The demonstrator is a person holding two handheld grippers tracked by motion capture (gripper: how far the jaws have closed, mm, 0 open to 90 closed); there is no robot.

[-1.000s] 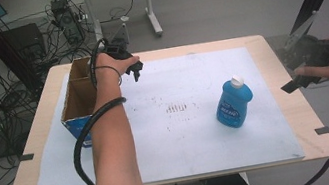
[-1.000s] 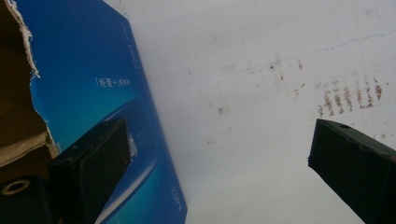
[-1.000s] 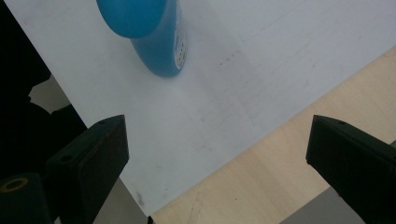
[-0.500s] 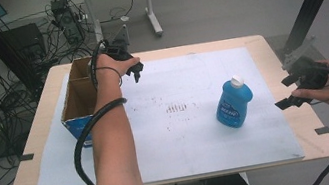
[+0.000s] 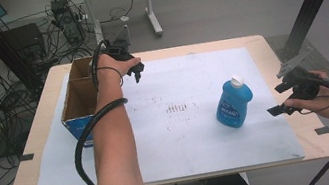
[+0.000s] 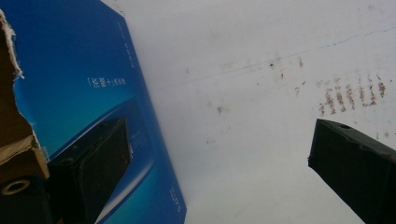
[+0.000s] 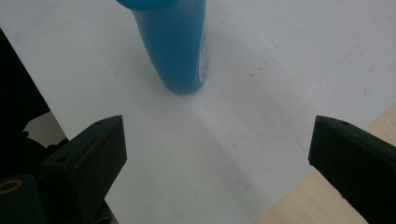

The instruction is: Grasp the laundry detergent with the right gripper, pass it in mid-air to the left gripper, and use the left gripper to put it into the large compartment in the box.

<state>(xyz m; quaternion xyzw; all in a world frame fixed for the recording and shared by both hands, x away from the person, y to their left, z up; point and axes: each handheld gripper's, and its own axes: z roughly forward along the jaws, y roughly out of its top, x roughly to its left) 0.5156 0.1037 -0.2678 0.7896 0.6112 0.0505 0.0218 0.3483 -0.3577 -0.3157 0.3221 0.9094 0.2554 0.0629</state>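
Standing upright on the white sheet [image 5: 199,132], our blue bottle [image 5: 233,103] keeps its long axis vertical, white cap up, right of the table's middle. Its smooth plastic body is rounded and carries a label. Our right gripper [image 5: 285,97] hovers just beside it at the sheet's right edge, jaws spread wide and holding nothing; in the right gripper view the bottle [image 7: 173,44] rises beyond them. Our left gripper [image 5: 138,70] hangs released near the cardboard box [image 5: 77,99], whose brown interior looks bare from the high view. Its blue printed wall [image 6: 88,102] has a torn edge. The sheet is smudged with brown marks [image 5: 176,107].
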